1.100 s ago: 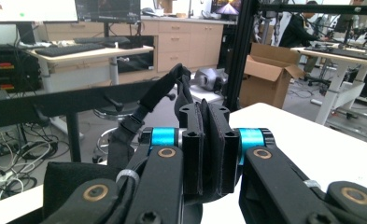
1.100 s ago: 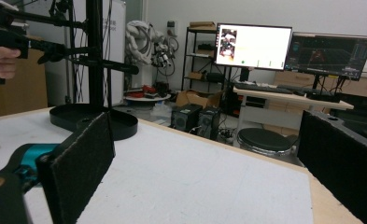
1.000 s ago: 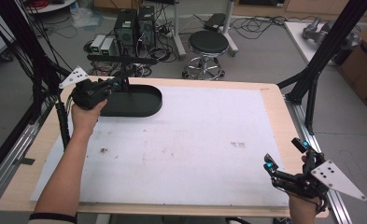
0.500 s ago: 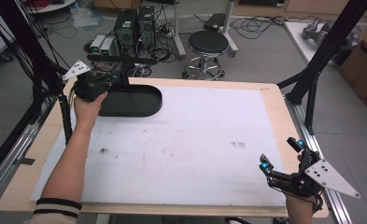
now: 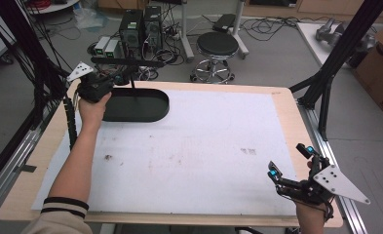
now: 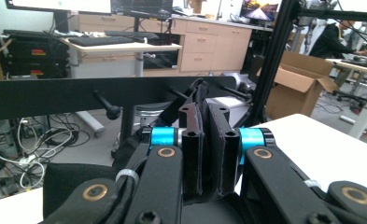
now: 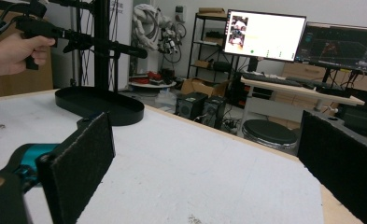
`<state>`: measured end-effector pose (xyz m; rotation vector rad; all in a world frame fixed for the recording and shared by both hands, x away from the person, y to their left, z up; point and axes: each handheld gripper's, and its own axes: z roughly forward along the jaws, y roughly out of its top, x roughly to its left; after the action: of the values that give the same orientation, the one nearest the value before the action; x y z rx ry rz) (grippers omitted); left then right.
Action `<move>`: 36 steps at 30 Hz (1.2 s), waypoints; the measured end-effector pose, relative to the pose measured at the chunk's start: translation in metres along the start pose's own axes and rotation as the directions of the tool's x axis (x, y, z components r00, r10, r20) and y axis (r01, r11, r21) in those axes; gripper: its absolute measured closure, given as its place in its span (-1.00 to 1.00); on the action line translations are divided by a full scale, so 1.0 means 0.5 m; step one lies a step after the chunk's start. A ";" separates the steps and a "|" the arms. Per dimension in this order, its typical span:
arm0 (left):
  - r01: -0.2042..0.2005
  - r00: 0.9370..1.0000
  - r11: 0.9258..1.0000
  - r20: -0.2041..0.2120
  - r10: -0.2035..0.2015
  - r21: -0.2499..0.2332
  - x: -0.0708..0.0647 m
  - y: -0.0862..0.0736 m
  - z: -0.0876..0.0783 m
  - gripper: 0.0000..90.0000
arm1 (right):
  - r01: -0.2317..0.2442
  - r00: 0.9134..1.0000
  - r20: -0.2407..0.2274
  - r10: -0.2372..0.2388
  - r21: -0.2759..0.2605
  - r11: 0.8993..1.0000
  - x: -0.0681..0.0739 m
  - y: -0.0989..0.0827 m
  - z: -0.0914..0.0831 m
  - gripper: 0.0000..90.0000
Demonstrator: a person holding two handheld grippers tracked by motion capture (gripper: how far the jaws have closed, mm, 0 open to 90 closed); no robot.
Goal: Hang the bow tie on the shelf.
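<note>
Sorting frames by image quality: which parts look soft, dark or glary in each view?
High view: even light, white table cover bright, no hard shadows. Left gripper view: left gripper shut and near, slightly soft; black crossbar dark against the room. Right gripper view: open right gripper pads blurred close up; monitor glaring white.

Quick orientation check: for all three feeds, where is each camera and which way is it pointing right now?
High view: above the near table edge, looking forward and down on the white table; both forearms, left gripper, right gripper.
Left gripper view: on the left gripper, jaws closed, facing the horizontal bar and the lab.
Right gripper view: on the right gripper, jaws wide, looking across the table toward the left hand.
Shared: black oval tray.
</note>
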<state>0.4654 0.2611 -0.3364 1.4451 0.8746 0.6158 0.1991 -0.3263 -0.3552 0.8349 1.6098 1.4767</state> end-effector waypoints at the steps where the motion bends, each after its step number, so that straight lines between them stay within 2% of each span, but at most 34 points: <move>1: 0.002 1.000 1.000 -0.006 -0.002 -0.002 0.001 0.000 0.000 0.86 | 0.003 1.000 0.000 -0.003 0.000 1.000 0.000 0.000 0.000 -0.92; 5: 0.011 1.000 1.000 -0.026 -0.011 0.002 0.003 -0.001 0.000 0.85 | 0.004 1.000 -0.008 -0.004 0.004 1.000 0.004 0.001 0.004 -0.92; 8: 0.019 0.999 1.000 -0.039 -0.019 0.003 0.004 -0.002 -0.001 0.76 | 0.012 1.000 -0.014 -0.012 0.005 1.000 0.006 0.001 0.007 -0.92; 11: 0.024 0.998 1.000 -0.064 -0.024 0.009 0.006 -0.005 -0.003 0.62 | 0.011 1.000 -0.019 -0.011 0.008 1.000 0.008 0.001 0.008 -0.92; 13: 0.027 0.997 1.000 -0.076 -0.026 0.011 0.008 -0.007 -0.005 0.41 | 0.016 1.000 -0.018 -0.016 0.004 1.000 0.007 0.002 0.008 -0.92; 16: 0.032 0.996 0.999 -0.090 -0.031 0.007 0.007 -0.012 -0.010 0.24 | 0.013 1.000 -0.019 -0.013 0.005 1.000 0.008 0.003 0.006 -0.92; 24: -0.037 0.994 0.999 -0.100 0.033 -0.032 -0.021 -0.007 -0.047 -0.11 | 0.014 0.999 -0.030 -0.014 -0.003 1.000 0.013 0.007 0.008 -0.92; 27: -0.069 0.994 0.997 -0.092 0.065 -0.045 -0.038 0.002 -0.070 -0.32 | 0.013 0.999 -0.034 -0.013 -0.007 1.000 0.015 0.008 0.008 -0.92; 30: -0.092 0.991 0.993 -0.105 0.085 -0.068 -0.055 0.010 -0.097 -0.53 | 0.013 0.999 -0.033 -0.013 -0.016 1.000 0.015 0.009 0.008 -0.92; 33: -0.111 0.988 0.990 -0.120 0.100 -0.087 -0.073 0.017 -0.125 -0.65 | 0.002 0.999 -0.033 -0.003 -0.016 1.000 0.016 0.008 0.009 -0.92; 36: -0.143 0.984 0.985 -0.126 0.129 -0.101 -0.093 0.024 -0.153 -0.67 | -0.003 0.999 -0.033 0.002 -0.018 1.000 0.017 0.007 0.011 -0.92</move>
<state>0.3786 0.2685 -0.3117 1.3869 0.8255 0.8478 0.1997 -0.3159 -0.3527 0.8063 1.6176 1.5119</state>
